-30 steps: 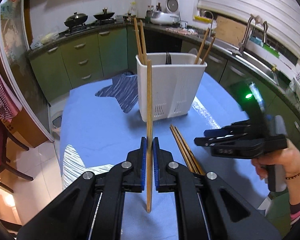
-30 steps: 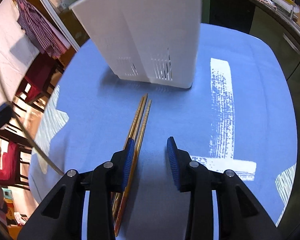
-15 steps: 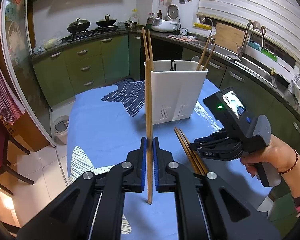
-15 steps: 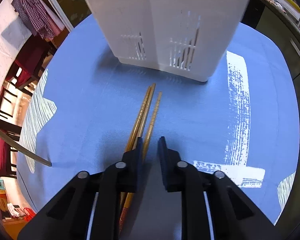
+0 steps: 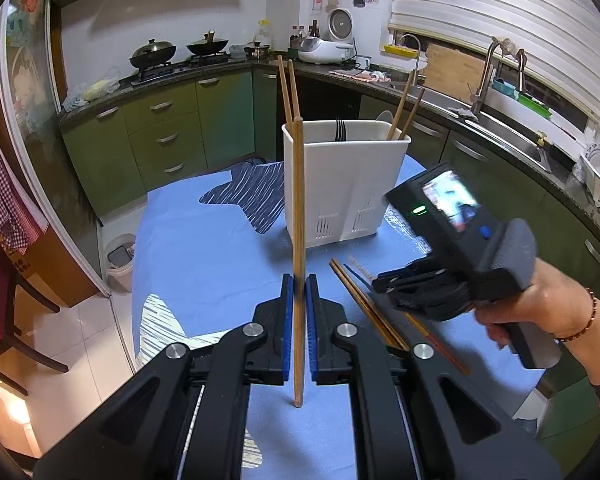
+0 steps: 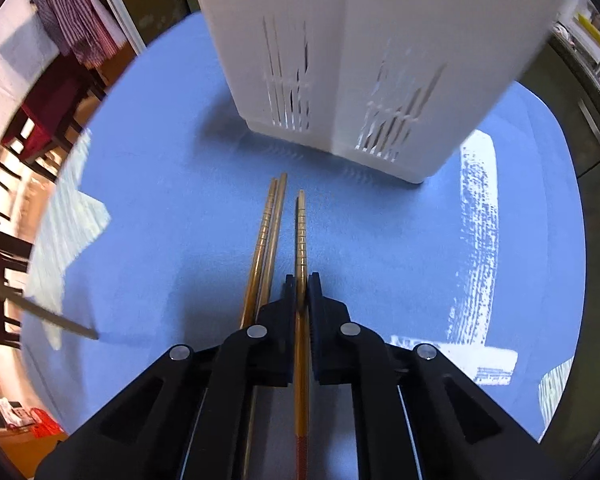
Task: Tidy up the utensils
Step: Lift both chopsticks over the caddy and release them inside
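My left gripper (image 5: 299, 286) is shut on a wooden chopstick (image 5: 298, 216) and holds it upright in front of the white utensil holder (image 5: 342, 184). The holder has chopsticks and a fork standing in it. My right gripper (image 6: 301, 284) is shut on a brown chopstick (image 6: 301, 236) low over the blue tablecloth (image 6: 160, 208). Two more chopsticks (image 6: 267, 240) lie just left of it, pointing at the holder (image 6: 360, 60). In the left wrist view the right gripper (image 5: 384, 286) is over the lying chopsticks (image 5: 360, 300).
The table edge drops to the floor at the left, with a small bin (image 5: 120, 258) and chairs (image 5: 4, 320). Green kitchen cabinets (image 5: 168, 136) and a sink (image 5: 512, 132) run behind the table.
My right gripper has closed from open onto the right-hand chopstick on the cloth and moved closer to the holder. My left gripper has pulled back a little, still holding its chopstick upright.
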A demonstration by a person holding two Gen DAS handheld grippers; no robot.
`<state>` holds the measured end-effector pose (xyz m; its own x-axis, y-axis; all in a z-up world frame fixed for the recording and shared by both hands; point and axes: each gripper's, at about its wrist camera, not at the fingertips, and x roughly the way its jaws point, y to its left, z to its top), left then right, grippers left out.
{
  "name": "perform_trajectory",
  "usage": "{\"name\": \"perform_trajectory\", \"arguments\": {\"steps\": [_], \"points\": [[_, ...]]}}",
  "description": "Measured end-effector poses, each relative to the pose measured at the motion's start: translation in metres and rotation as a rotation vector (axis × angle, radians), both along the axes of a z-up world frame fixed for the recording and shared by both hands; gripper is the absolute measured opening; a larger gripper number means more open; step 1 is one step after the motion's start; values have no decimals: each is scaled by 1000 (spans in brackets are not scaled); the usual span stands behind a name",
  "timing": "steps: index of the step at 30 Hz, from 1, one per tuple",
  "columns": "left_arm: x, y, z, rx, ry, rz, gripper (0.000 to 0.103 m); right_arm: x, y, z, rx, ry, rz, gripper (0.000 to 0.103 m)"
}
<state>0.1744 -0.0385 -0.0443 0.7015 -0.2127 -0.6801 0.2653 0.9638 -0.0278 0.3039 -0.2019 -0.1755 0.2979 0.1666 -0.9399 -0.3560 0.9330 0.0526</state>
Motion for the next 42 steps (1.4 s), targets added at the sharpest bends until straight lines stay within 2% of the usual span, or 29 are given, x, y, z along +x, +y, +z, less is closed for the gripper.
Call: {"name": "perform_trajectory", "arguments": {"steps": [10, 19, 24, 28, 36, 42], "points": [[-3, 1, 6, -1, -13, 6, 6, -62, -66, 84, 156, -194, -33, 7], [-6, -3, 19, 12, -34, 5, 6, -123, -113, 125, 226, -303, -58, 7], [-2, -6, 33, -7, -36, 1, 6, -135, -125, 135, 246, -332, -61, 7], [7, -9, 63, -28, -66, -6, 6, -138, -130, 134, 257, -338, -64, 7], [39, -31, 141, -55, -210, -12, 6, -131, -141, 130, 285, -340, -88, 7], [67, -48, 163, -67, -290, 0, 6, -130, -142, 129, 290, -340, -88, 7]]}}
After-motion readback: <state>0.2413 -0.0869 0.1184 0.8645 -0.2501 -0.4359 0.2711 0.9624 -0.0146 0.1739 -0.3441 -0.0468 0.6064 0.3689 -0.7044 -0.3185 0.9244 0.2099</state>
